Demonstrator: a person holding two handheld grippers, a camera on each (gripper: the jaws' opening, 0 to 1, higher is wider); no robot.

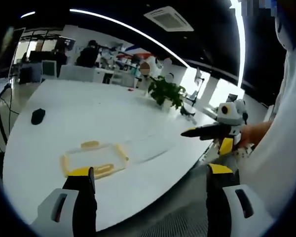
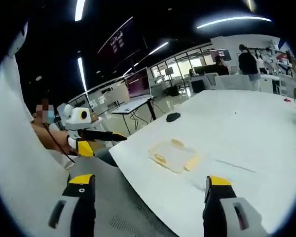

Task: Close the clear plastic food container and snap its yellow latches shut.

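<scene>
In the left gripper view, the left gripper (image 1: 150, 190) hangs with its jaws spread wide and empty, just off the near edge of a white table (image 1: 89, 113). The clear plastic food container (image 1: 93, 159) lies flat on the table near that edge, beyond the left jaw; yellow latches (image 1: 90, 144) ring its rim. The right gripper (image 1: 214, 132) reaches in from the right, off the table. A computer mouse (image 1: 38, 116) and a potted plant (image 1: 166, 91) sit farther back.

In the right gripper view, the right gripper (image 2: 150, 197) is likewise spread and empty, the container (image 2: 175, 155) ahead near the table's edge. Neither claw touches it; whether its lid is seated cannot be told, so the latching seems all to do.
</scene>
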